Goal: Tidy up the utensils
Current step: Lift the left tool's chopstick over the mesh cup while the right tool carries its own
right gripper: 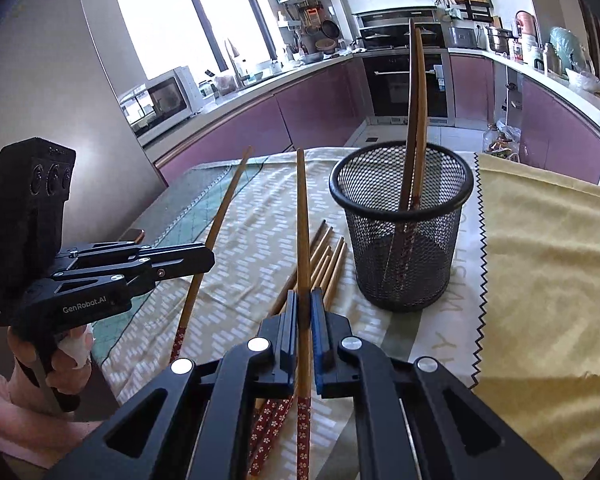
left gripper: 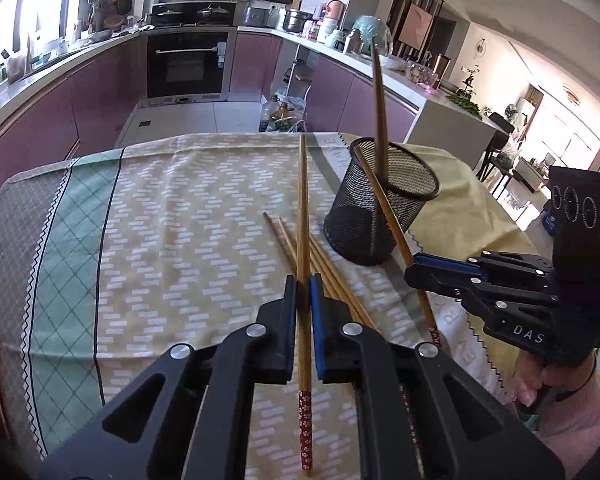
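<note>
Left wrist view: both of my grippers are clamped on a chopstick each, above the patterned tablecloth (left gripper: 160, 208).

My left gripper (left gripper: 303, 280) has its jaws closed on one wooden chopstick (left gripper: 302, 208); my right gripper (right gripper: 304, 296) likewise pinches a second chopstick (right gripper: 302, 216), both held clear of the cloth. The loose chopsticks (right gripper: 324, 256) lie bunched on the cloth between the grippers and the black mesh cup (right gripper: 404, 248). Two chopsticks (right gripper: 416, 120) already stand inside that cup, leaning on its rim. A yellow towel (right gripper: 548, 264) lies to the cup's right.
</note>
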Tool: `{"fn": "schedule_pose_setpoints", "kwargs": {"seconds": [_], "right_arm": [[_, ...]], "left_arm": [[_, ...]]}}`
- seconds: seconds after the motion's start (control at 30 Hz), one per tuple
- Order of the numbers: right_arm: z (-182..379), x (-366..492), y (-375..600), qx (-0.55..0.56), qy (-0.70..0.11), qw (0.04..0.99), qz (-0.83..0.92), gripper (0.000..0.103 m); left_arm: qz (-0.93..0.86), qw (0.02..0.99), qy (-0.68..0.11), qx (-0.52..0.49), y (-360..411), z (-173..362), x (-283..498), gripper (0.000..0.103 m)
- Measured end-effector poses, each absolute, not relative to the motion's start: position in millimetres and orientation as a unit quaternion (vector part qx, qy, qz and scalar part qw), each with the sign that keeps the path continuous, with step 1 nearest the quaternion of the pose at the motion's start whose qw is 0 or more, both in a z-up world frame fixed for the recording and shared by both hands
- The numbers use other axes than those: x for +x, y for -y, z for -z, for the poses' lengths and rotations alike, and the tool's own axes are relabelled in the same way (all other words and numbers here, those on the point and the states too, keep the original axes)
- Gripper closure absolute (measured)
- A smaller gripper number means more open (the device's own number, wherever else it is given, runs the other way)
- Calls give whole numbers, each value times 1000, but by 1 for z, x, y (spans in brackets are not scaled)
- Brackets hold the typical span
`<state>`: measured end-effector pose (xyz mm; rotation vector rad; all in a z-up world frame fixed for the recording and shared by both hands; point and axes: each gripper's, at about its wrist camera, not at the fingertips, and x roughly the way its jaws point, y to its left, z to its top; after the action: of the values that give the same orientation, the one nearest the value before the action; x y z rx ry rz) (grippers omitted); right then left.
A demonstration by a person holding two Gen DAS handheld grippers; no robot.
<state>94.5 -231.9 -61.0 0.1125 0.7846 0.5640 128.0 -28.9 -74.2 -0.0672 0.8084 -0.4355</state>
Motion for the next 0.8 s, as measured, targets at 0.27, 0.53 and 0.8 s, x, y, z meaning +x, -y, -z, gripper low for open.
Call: {"fn": "schedule_pose_setpoints", "kwargs": {"seconds": [0.27,0.53,0.8], "right_arm": [[38,90,245,78,-341,895,-276,97],[16,94,261,95,-309,904,-280,97],[-19,100,277,95,-267,919,-275,97]], "left_arm": [[256,900,-349,-48,29,31,108,96],[273,907,-316,-56,32,-1,106,96],[279,917,-281,-57,43,-33,118,96]]}}
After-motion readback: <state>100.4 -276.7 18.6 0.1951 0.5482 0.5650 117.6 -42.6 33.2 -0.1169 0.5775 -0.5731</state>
